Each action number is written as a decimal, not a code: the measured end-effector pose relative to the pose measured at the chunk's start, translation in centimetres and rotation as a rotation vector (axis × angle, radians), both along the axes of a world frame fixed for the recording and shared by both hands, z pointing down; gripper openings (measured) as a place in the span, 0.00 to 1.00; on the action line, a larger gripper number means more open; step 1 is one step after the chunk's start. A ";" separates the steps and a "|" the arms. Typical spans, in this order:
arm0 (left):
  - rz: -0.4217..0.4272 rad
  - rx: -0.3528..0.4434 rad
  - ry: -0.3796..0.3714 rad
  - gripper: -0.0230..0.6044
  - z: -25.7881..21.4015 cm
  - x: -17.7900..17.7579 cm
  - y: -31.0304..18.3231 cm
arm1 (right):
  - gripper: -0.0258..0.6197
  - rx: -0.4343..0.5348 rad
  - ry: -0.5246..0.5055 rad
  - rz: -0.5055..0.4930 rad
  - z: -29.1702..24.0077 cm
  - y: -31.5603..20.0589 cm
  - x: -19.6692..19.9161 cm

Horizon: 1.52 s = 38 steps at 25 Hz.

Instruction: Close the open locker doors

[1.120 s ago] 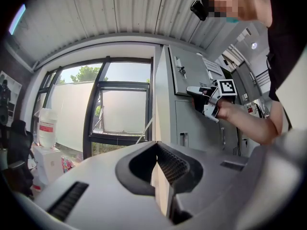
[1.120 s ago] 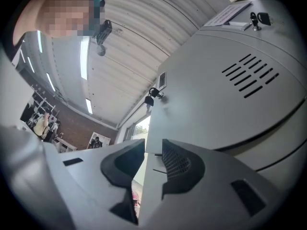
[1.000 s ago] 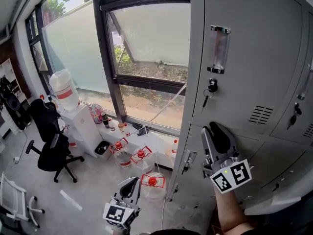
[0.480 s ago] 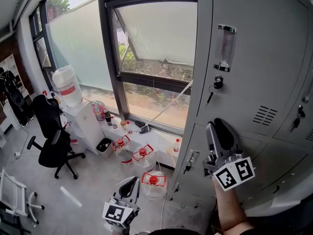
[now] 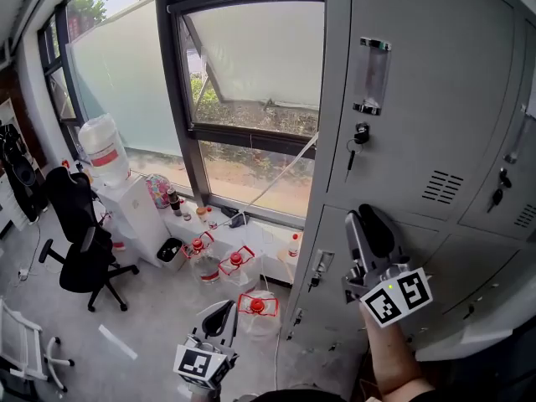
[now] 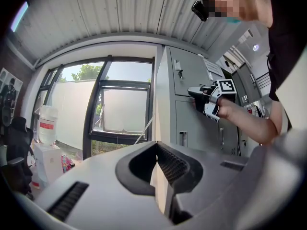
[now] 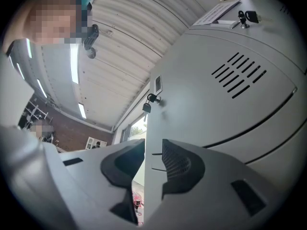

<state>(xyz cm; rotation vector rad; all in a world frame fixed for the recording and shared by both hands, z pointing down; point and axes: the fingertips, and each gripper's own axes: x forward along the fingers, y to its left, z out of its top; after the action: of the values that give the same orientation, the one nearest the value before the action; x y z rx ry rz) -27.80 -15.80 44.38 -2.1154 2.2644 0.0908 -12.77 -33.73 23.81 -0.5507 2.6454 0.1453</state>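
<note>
Since half a second ago your head has swung. The key (image 5: 356, 136) in the upper locker door (image 5: 402, 82) now sits further left in the picture, yet your right gripper (image 5: 368, 223) has hardly shifted against the lockers.

In the head view that gripper lies below the key, tips up, over the face of the lower locker door (image 5: 333, 237). The door looks close to flush with its frame, but you can't tell from here whether it has latched. Your left gripper (image 5: 223, 315) hangs far down and left of the key, over the floor. Down and right of the key a pale slab (image 5: 469, 333) juts out. It may be another door standing open, but that isn't clear.

In the left gripper view the jaws are pressed together with nothing between them. The lockers stand beyond, with the key high on them.

In the right gripper view the jaws stand a narrow slot apart. The lockers' pale left edge runs up through that slot toward the key, and I judge it lies beyond the pads, not pinched.

Painted sheet is slick, so a push from the tips could skid up toward the key. It could also slide sideways onto the latch fitting (image 5: 320, 268) and snag there. A sharp shove may bounce the door back out unlatched. The slot between the jaws could catch the door's edge too.
</note>
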 end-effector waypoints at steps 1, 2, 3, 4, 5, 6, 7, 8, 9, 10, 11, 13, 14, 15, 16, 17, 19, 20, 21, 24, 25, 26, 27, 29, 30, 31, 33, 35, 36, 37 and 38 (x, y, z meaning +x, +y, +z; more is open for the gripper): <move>0.011 -0.005 0.007 0.05 -0.1 0.3 -0.1 | 0.20 0.000 0.005 0.004 0.2 0.2 0.2; 0.022 -0.009 0.012 0.05 -0.1 0.6 -0.2 | 0.20 -0.001 0.010 0.008 0.3 0.4 0.5; 0.033 -0.008 0.011 0.05 -0.1 0.8 -0.4 | 0.20 -0.002 0.014 0.013 0.5 0.7 0.7; 0.044 -0.002 0.005 0.05 0.0 0.9 -0.5 | 0.20 -0.003 0.019 0.018 0.7 0.9 1.0; 0.054 0.007 -0.003 0.05 0.1 1.0 -0.5 | 0.20 -0.003 0.024 0.022 0.9 1.2 1.2; 0.064 0.010 -0.007 0.05 0.1 1.2 -0.6 | 0.20 -0.003 0.029 0.026 1.1 1.5 1.5; 0.075 0.010 -0.007 0.05 0.1 1.5 -0.6 | 0.19 -0.002 0.036 0.028 1.3 1.9 1.7; 0.086 0.008 -0.007 0.05 0.1 1.8 -0.7 | 0.19 0.001 0.044 0.030 1.6 2.3 1.9; 0.098 0.003 -0.003 0.05 0.1 2.1 -0.7 | 0.19 0.006 0.056 0.032 1.9 2.7 2.2; 0.111 -0.003 0.002 0.05 0.0 2.5 -0.8 | 0.18 0.012 0.069 0.037 2.2 3.2 2.4; 0.124 -0.005 0.002 0.05 0.0 2.8 -0.8 | 0.18 0.016 0.082 0.045 2.6 3.5 2.6; 0.150 -0.001 -0.008 0.05 0.3 3.4 -0.9 | 0.18 0.015 0.101 0.063 3.3 4.1 3.3; 0.164 -0.003 -0.010 0.05 0.4 3.8 -1.0 | 0.18 0.010 0.108 0.071 3.7 4.4 3.6; 0.178 -0.006 -0.011 0.05 0.5 4.2 -1.0 | 0.18 0.003 0.114 0.079 4.1 4.6 4.0; 0.192 -0.012 -0.008 0.05 0.5 4.6 -1.1 | 0.18 -0.003 0.119 0.086 4.5 4.9 4.4; 0.206 -0.022 -0.003 0.05 0.6 5.1 -1.1 | 0.18 -0.009 0.125 0.095 4.9 5.1 4.9; 0.235 -0.031 -0.003 0.05 0.8 5.9 -1.3 | 0.18 -0.021 0.138 0.116 5.7 5.6 5.8; 0.250 -0.033 -0.006 0.05 0.9 6.3 -1.4 | 0.18 -0.028 0.144 0.127 6.0 5.8 6.3; 0.267 -0.037 -0.007 0.05 1.1 6.8 -1.5 | 0.18 -0.035 0.151 0.138 6.4 6.1 6.9; 0.316 -0.047 -0.008 0.05 1.4 8.2 -1.8 | 0.17 -0.053 0.173 0.173 7.7 6.9 8.4; 0.332 -0.050 -0.006 0.05 1.5 8.7 -1.9 | 0.17 -0.060 0.183 0.185 8.2 7.1 8.9; 0.348 -0.053 -0.004 0.05 1.6 9.2 -2.1 | 0.17 -0.067 0.192 0.197 8.7 7.3 9.4; 0.365 -0.055 -0.002 0.05 1.8 9.7 -2.3 | 0.17 -0.075 0.202 0.209 9.2 7.5 9.8; 0.400 -0.055 -0.006 0.05 2.4 10.6 -2.6 | 0.17 -0.095 0.221 0.234 10.3 7.9 10.7; 0.419 -0.054 -0.008 0.05 2.7 11.0 -2.8 | 0.17 -0.106 0.230 0.246 10.8 8.2 11.2; 0.437 -0.056 -0.006 0.05 2.9 11.5 -3.0 | 0.17 -0.117 0.238 0.257 11.4 8.4 11.6; 0.471 -0.067 0.010 0.05 3.0 12.5 -3.3 | 0.17 -0.141 0.257 0.282 12.5 8.9 12.4; 0.507 -0.075 0.017 0.05 3.4 13.5 -3.6 | 0.17 -0.164 0.276 0.304 13.6 9.4 13.1; 0.526 -0.076 0.013 0.05 3.9 13.9 -3.8 | 0.17 -0.175 0.285 0.313 14.2 9.6 13.4; 0.543 -0.078 0.012 0.05 4.3 14.3 -3.9 | 0.17 -0.186 0.293 0.321 14.7 9.9 13.7; 0.558 -0.082 0.012 0.05 4.5 14.8 -4.1 | 0.17 -0.196 0.301 0.330 15.3 10.1 14.0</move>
<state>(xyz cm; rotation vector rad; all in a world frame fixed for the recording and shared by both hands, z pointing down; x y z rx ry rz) -13.02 -19.85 48.91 -2.7277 1.6386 0.0269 1.27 -23.66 39.08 -1.1096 2.8535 0.0708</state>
